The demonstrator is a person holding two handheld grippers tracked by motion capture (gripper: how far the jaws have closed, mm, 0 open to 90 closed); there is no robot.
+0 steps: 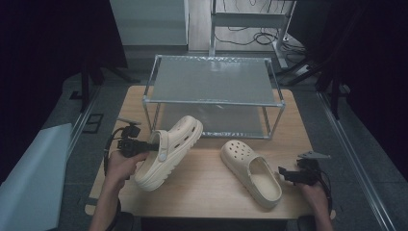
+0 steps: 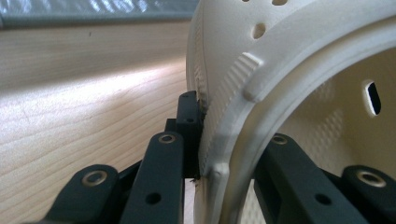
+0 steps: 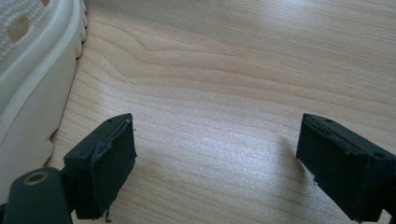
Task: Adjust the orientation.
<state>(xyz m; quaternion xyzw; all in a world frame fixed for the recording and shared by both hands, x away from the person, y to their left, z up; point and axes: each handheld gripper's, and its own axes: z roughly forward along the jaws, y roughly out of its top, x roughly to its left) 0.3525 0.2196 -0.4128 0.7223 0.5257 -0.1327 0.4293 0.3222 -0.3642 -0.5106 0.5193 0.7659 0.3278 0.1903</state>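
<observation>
Two cream clogs are on the wooden table (image 1: 211,183). My left gripper (image 1: 153,147) is shut on the side wall of the left clog (image 1: 168,151), near its heel opening, and holds it tilted with its toe raised toward the rack. In the left gripper view one jaw presses the outside of the left clog (image 2: 233,116) and the other sits inside its rim. The right clog (image 1: 250,171) lies flat, sole down, toe pointing to the back left. My right gripper (image 1: 285,173) stands open just right of its heel, with bare wood between the fingers (image 3: 105,163) and the right clog (image 3: 32,79) at the left.
A metal-framed rack (image 1: 214,96) with a grey top shelf stands at the back of the table, a lower level open beneath. A pale sheet (image 1: 29,178) lies left of the table. Cables trail on the floor behind.
</observation>
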